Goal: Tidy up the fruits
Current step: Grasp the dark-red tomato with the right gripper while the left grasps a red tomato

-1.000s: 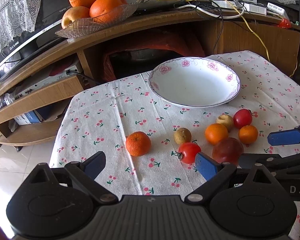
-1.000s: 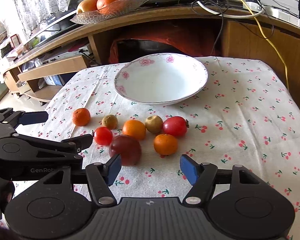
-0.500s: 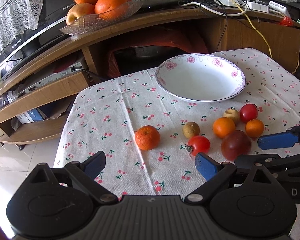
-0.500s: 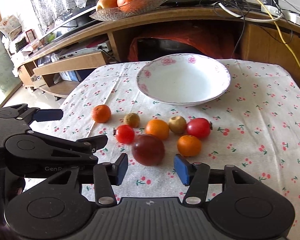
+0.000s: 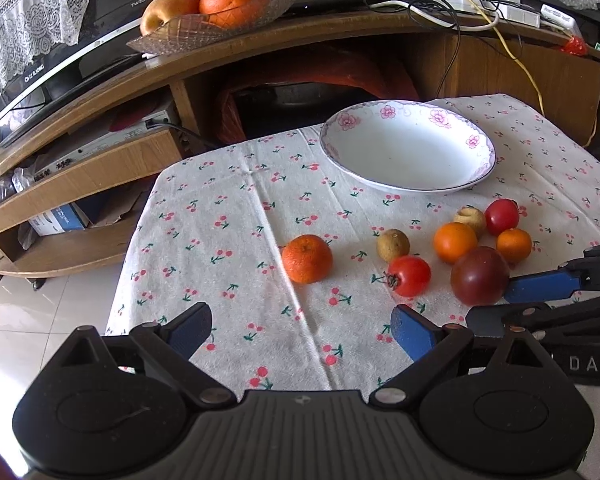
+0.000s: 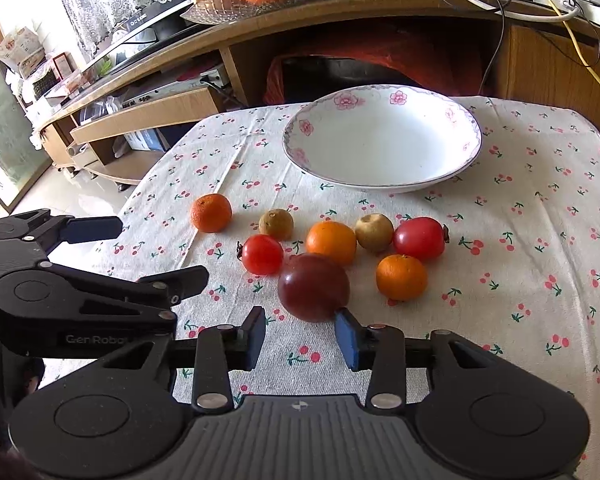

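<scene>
Several small fruits lie on the cherry-print tablecloth in front of an empty white flowered bowl. A dark purple-red fruit is nearest, with a red tomato, an orange and a tangerine around it. A lone tangerine lies further left. My right gripper is open, its fingertips just in front of the dark fruit. My left gripper is open and empty above the table's front left.
A wooden TV stand behind the table carries a glass dish of oranges and cables. The table's left edge drops to a tiled floor. The bowl sits at the back.
Both grippers have moved forward and lower toward the fruits. The right gripper's fingers have narrowed and now reach the dark fruit. The left gripper has stayed open.
</scene>
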Demonstrator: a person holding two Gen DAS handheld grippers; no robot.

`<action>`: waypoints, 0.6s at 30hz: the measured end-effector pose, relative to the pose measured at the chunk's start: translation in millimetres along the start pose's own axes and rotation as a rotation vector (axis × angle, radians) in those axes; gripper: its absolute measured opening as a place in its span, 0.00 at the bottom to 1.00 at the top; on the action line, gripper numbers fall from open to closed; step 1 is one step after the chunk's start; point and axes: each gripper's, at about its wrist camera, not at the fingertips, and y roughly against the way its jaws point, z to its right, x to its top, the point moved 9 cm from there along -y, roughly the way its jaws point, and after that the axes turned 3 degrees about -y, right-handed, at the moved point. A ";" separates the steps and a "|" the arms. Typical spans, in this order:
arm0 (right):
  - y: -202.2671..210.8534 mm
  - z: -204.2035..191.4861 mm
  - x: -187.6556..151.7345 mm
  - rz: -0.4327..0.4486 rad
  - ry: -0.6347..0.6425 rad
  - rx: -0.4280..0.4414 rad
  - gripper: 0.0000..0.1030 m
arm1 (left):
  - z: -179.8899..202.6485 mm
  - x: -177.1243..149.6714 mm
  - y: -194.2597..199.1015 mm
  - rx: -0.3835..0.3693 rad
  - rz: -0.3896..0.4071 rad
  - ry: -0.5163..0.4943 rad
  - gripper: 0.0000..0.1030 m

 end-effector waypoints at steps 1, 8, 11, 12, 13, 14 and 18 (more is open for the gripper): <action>-0.6 0.0 0.3 0.001 -0.001 -0.005 0.34 | -0.7 -1.6 0.0 -0.005 -0.002 0.001 1.00; -6.6 7.0 2.2 0.000 -0.017 -0.031 0.33 | 7.2 -3.6 -1.3 -0.010 -0.004 -0.036 1.00; -7.1 11.4 2.9 0.002 -0.037 -0.021 0.31 | 13.4 -3.7 -2.7 -0.023 -0.007 -0.057 1.00; -7.1 12.5 3.7 0.004 -0.047 -0.015 0.32 | 15.0 -4.2 -3.2 -0.025 -0.008 -0.064 1.00; -7.2 14.7 4.8 0.009 -0.068 -0.013 0.36 | 16.2 -4.8 -3.8 -0.024 -0.010 -0.072 1.00; -7.7 16.1 5.1 0.011 -0.082 -0.007 0.37 | 17.0 -5.6 -4.2 -0.024 -0.011 -0.077 1.00; -9.0 15.6 5.9 0.030 -0.048 -0.025 0.42 | 19.7 -7.1 -5.5 -0.035 -0.012 -0.085 1.00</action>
